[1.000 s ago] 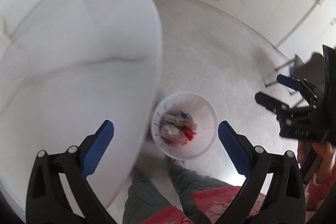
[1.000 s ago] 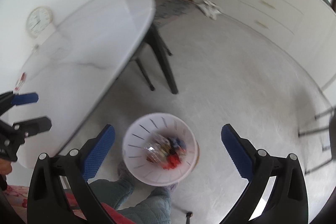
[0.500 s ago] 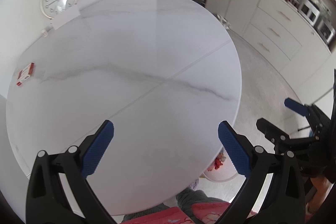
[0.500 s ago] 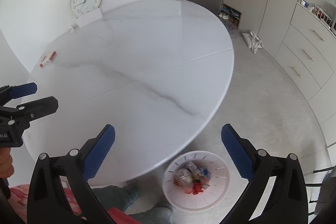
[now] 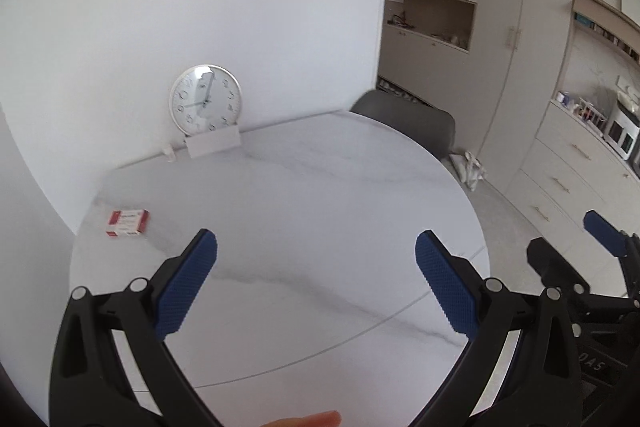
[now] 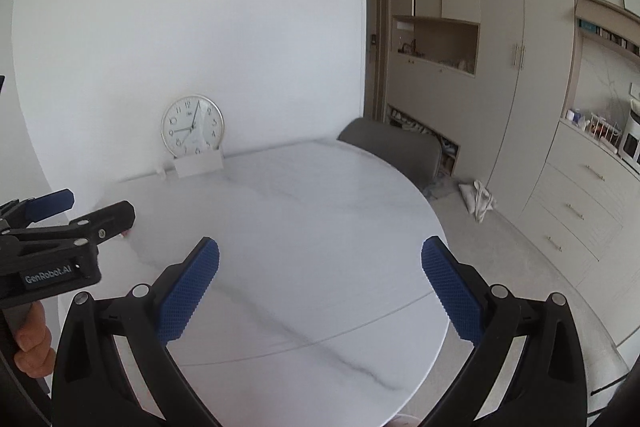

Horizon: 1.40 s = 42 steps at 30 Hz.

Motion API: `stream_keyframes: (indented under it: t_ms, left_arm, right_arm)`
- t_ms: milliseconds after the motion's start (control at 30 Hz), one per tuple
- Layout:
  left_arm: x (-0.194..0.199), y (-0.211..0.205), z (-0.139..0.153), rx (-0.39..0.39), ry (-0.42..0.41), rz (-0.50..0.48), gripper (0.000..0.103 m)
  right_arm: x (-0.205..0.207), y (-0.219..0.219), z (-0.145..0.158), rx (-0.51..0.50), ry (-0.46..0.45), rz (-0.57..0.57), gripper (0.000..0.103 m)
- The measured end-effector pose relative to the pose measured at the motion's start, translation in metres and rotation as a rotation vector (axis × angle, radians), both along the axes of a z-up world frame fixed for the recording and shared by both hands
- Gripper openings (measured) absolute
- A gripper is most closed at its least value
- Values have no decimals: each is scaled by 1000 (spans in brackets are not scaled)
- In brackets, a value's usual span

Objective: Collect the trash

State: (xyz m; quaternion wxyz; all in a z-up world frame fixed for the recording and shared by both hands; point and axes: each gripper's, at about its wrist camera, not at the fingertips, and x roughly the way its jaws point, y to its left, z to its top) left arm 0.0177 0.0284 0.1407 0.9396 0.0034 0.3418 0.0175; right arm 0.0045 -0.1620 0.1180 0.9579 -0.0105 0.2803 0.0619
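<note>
- Two grippers, one in each of my hands: my left gripper (image 5: 316, 283) and my right gripper (image 6: 320, 287) are both spread wide with nothing between the jaws. Each has two black plastic arms ending in blue, finely knurled pads (image 5: 186, 291).
- Both are held level above one round table (image 5: 320, 195), fingers aimed across it toward 12 o'clock. The tabletop is smooth white marble-look stone with thin grey veins and a fine seam across it.
- One piece of trash in sight: a small red-and-white carton (image 5: 127, 222), flat and rectangular, lying on the table at about 10 o'clock from my left gripper, well apart from its pads and near the table's far-left edge.
- In the right-wrist view my left gripper (image 6: 86, 207) enters at 9 o'clock and hides most of the carton.
- One round clock (image 5: 205, 98), white face with a pale rim, stands upright at 11 o'clock against the wall, set in a white block base.
- One grey chair (image 6: 390, 149) with a curved back sits at the table's far side, at 1 o'clock.
- One crumpled white bag (image 6: 478, 201) lies on the floor at 2 o'clock, beside the beige cabinets (image 6: 520, 87).
</note>
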Motion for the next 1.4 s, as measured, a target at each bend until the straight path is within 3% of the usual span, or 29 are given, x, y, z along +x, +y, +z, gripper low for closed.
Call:
stream_keyframes:
  t_ms: [100, 267, 467, 1400]
  left_arm:
    - [-6, 15, 10, 13, -34, 69, 95]
    - [-8, 33, 4, 26, -33, 111, 95]
    - [-9, 36, -3, -13, -18, 87, 95]
    - [-19, 32, -11, 10, -22, 65, 95]
  right_arm:
    - [-3, 6, 15, 20, -39, -11, 101]
    - [-6, 6, 15, 58, -52, 31, 101]
    - [-5, 6, 8, 64, -23, 37, 101]
    - [-11, 16, -2, 49, 9, 16, 101]
